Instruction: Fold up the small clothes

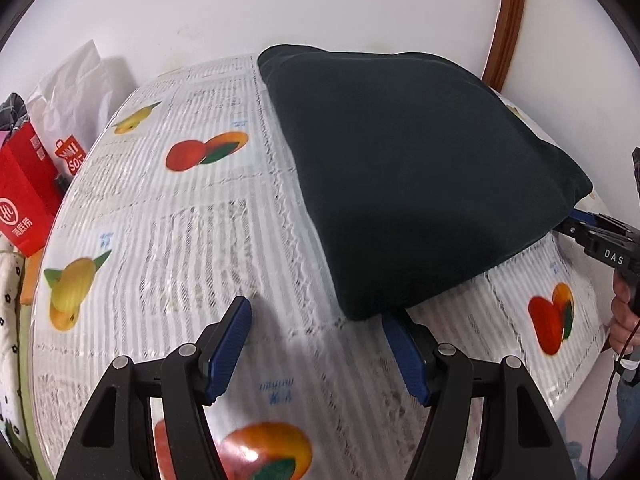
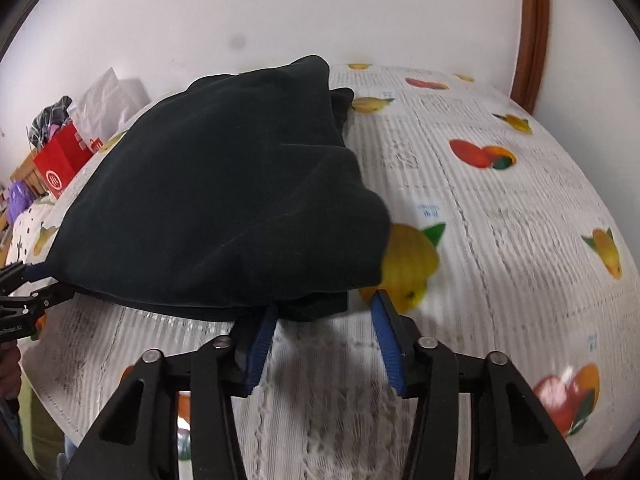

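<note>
- A folded dark cloth (image 1: 408, 176) lies on a round table (image 1: 168, 240) covered by a white lace-pattern sheet printed with fruit; the cloth sits toward the far side of the table, near the white wall (image 1: 280, 4).
- The left gripper (image 1: 316, 312) hovers at the cloth's near corner with its blue-padded jaws spread wide. The corner reaches past the tip of one pad, the other pad stands clear over bare table, and nothing is pinched.
- The right gripper (image 2: 324, 300) is at another corner of the cloth. Its jaws are apart, the cloth's edge hangs over the tip of one pad and fills the gap only partly; the pads do not press on it.
- In the left wrist view the right gripper shows at the picture's right edge with white letters "DAS" on its black body, and a hand (image 1: 624, 312) holds its handle, a thin cable trailing below.
- Beside the table, at the wall, stands a red paper bag (image 1: 24, 200) with a round white logo and Chinese characters too small to read surely.
- Behind it a white bag (image 1: 76, 92) carries an orange tag (image 1: 70, 158) whose letters are cut off.
- A curved brown wooden frame (image 1: 506, 20) stands against the wall past the table.
- Small blue print repeats on the table cover, unreadable.
</note>
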Demonstrator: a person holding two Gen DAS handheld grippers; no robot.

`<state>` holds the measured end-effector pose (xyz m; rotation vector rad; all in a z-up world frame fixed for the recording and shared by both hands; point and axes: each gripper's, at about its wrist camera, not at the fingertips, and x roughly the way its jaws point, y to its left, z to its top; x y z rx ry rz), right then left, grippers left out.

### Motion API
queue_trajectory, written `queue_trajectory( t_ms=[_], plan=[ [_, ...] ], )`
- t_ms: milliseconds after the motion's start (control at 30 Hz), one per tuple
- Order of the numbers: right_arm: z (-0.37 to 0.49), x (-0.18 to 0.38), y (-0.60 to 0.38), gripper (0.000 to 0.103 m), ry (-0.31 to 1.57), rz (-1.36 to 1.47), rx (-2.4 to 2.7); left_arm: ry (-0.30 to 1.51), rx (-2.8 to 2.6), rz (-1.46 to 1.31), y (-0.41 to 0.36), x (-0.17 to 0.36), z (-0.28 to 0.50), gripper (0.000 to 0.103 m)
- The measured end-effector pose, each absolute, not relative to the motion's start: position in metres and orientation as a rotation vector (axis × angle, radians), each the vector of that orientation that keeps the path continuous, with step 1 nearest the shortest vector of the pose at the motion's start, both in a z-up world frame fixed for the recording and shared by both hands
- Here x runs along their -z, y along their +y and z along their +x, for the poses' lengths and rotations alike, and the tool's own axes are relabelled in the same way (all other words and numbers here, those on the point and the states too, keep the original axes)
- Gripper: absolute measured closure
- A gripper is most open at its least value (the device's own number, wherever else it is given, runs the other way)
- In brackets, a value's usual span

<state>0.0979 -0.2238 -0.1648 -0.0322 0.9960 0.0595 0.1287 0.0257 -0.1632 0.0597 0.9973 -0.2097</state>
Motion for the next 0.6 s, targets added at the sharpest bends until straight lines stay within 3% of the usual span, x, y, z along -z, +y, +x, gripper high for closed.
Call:
queue_trajectory(
  t_ms=[67, 600],
  plan=[
    [0.104, 0.166, -0.223, 0.07, 0.996, -0.031, -0.075, 0.988, 0.213, 0.058, 0.02, 0.163, 0.135, 0.038],
    [0.136, 0.165, -0.23, 0.07, 0.986, 0.05, -0.093, 1.003, 0.168, -0.013, 0.034, 0.164, 0.181, 0.041]
  ],
)
